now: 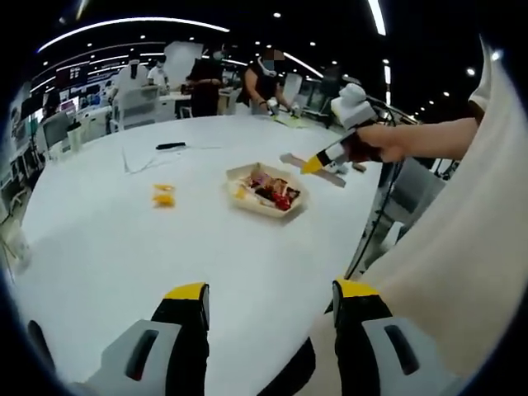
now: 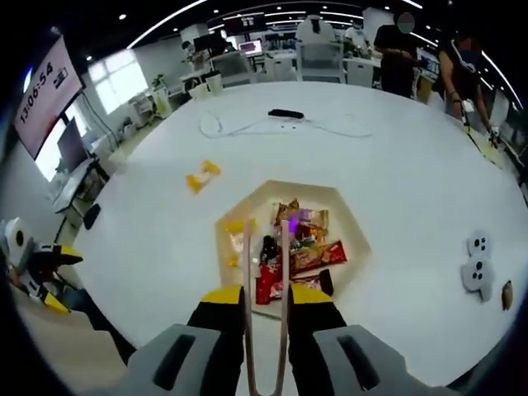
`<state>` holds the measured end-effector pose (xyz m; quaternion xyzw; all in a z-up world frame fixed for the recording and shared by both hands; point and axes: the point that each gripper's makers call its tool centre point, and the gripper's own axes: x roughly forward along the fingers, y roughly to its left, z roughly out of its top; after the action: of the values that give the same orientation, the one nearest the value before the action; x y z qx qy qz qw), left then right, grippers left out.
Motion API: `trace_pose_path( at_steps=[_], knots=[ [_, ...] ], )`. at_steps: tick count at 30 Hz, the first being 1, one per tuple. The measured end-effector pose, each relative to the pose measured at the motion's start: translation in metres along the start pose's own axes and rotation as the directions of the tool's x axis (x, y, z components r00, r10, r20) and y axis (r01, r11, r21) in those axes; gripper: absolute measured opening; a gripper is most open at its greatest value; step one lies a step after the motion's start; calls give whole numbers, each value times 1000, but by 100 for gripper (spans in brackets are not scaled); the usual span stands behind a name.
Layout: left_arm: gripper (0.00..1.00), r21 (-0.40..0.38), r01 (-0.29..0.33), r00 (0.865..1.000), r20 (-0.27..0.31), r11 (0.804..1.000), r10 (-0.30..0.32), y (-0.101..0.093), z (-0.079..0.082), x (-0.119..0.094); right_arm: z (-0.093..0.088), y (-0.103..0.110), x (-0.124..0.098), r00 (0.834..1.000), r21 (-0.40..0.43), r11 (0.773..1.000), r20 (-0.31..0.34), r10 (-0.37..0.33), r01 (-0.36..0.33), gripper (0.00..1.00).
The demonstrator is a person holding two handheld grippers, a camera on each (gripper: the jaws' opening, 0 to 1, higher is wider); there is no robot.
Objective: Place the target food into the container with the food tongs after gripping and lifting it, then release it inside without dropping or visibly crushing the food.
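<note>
The left tongs (image 1: 272, 290) hang over the near edge of the white round desk (image 1: 124, 247), their yellow-tipped jaws spread wide with nothing between them. The right tongs (image 2: 266, 295) are clamped narrow on a pair of slim metal food tongs (image 2: 247, 272), whose two arms run forward from between the jaws, slightly apart at the tips, over the near half of a beige hexagonal tray (image 2: 247, 198). In the left gripper view the right tongs (image 1: 318, 162) are held by a person's hand (image 1: 379, 142) just beside the tray's (image 1: 239, 172) far right side. The tray sits around the middle of the desk (image 2: 412, 181) and holds a jumble of wrapped snacks (image 2: 309, 256), among them red packets and a small yellow piece by its left wall. A loose yellow food piece (image 2: 202, 176) lies on the bare desk well apart from the tray, towards the left edge in the right gripper view; in the left gripper view it (image 1: 163, 195) lies left of the tray. Beyond it a small black object (image 2: 286, 113) lies among thin cables near the far edge. Two white spotted objects (image 2: 477, 264) lie near the desk's right edge. Whether the food tongs' tips touch any snack cannot be told.
</note>
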<state>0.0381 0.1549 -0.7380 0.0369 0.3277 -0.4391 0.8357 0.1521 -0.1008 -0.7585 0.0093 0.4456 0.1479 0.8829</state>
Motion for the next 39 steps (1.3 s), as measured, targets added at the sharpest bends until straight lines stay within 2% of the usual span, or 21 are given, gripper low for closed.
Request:
trace_pose_path(
  at_steps=[12, 18, 26, 32, 34, 39],
  knots=[
    [60, -10, -17, 1000, 1, 1000, 17, -2, -2, -3, -2, 18, 8, 999, -12, 999, -11, 45, -45, 18],
    [60, -16, -28, 1000, 0, 999, 28, -1, -4, -6, -1, 31, 19, 997, -50, 996, -26, 73, -75, 18],
    [60, -21, -50, 999, -4, 999, 50, 2, -8, -11, 17, 40, 26, 993, -62, 991, -10, 115, -115, 19],
    [60, -48, -84, 996, -3, 995, 84, 8, -14, -20, 20, 41, 32, 991, -31, 991, -1, 134, -133, 19],
    [60, -56, -93, 996, -3, 994, 93, 10, -17, -22, 20, 46, 33, 990, -33, 990, -6, 139, -139, 19],
    [60, -82, -119, 993, -1, 989, 120, 15, -21, -26, 33, 60, 46, 985, -64, 983, -16, 173, -174, 19]
  ],
)
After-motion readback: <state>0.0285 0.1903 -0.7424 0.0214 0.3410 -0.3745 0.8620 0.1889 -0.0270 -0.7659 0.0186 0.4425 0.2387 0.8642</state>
